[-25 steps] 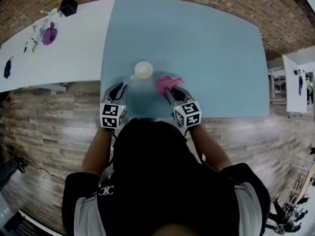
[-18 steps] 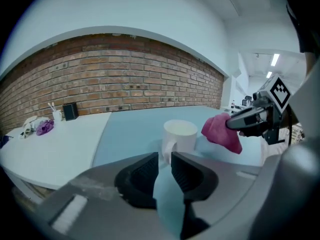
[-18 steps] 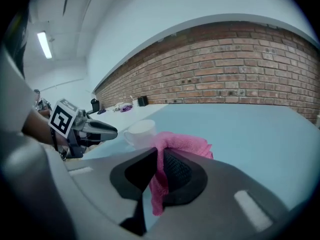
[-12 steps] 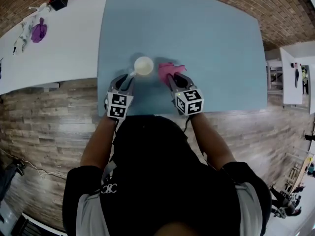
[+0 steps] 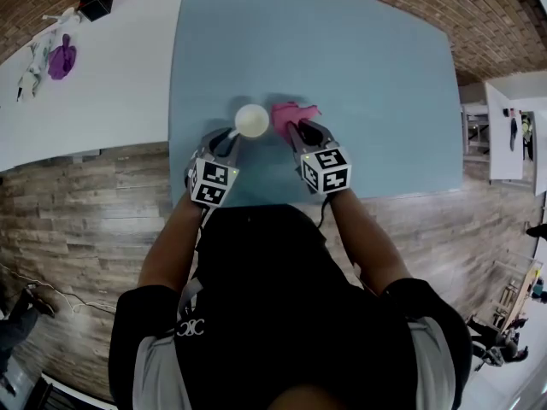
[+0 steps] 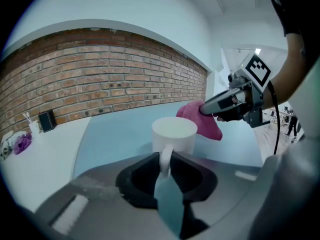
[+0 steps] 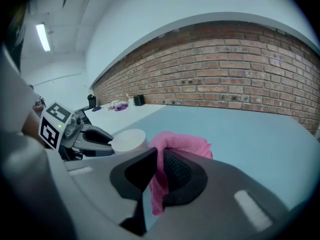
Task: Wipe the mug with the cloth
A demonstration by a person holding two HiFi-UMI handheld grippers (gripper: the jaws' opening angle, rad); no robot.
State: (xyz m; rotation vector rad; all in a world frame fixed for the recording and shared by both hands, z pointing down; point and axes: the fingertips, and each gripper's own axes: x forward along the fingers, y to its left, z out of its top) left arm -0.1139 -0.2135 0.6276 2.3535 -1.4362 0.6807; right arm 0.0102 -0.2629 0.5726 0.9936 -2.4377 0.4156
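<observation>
The left gripper (image 6: 165, 160) has its black pads (image 6: 142, 171) set on either side of the white mug's handle (image 6: 165, 156). Its jaws have just been closing, stand narrow, and show no gap beside the handle. The white mug (image 6: 174, 134) stands upright on the blue table (image 5: 359, 75), at the middle of the head view and near the table's lower edge.

The right gripper (image 7: 159, 156) pinches the pink cloth (image 7: 185, 141) between its pads (image 7: 177, 171). One fold hangs down through the narrow jaws and the rest bunches beyond the tips. In the head view the cloth lies just right of the mug; whether the two touch cannot be told.

Each gripper carries its marker cube at the table's lower edge, with the person's forearms running down the frame. A white table (image 5: 102, 84) fills the upper left, bearing a black box (image 5: 95, 2) and a purple item (image 5: 60, 61). A brick wall (image 6: 100, 74) runs behind.
</observation>
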